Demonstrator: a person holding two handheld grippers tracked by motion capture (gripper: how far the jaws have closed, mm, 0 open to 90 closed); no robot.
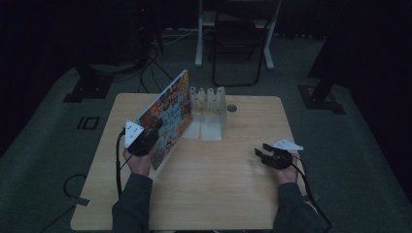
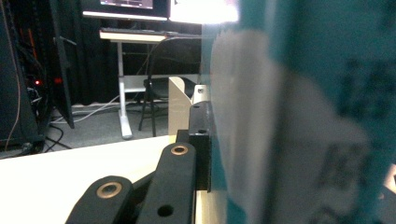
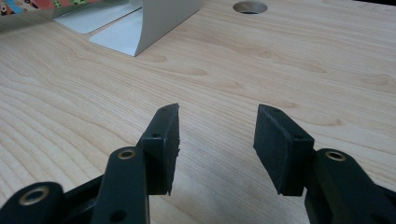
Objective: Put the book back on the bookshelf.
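Picture book [image 1: 170,114] stands tilted on the surface [image 1: 233,165], just left of a white rack [image 1: 210,104], clamped at its near edge by the left hand-held gripper [image 1: 148,138]. Right hand-held gripper [image 1: 265,153] rests apart, jaws spread, holding nothing.

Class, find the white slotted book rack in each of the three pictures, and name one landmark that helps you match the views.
High view: the white rack stands at the table's far middle, right of the tilted picture book.
Left gripper view: a white upright of it rises at centre, left of the book.
Right gripper view: its base and one wall sit top left.
Shared landmark: the round cable hole beside the rack.
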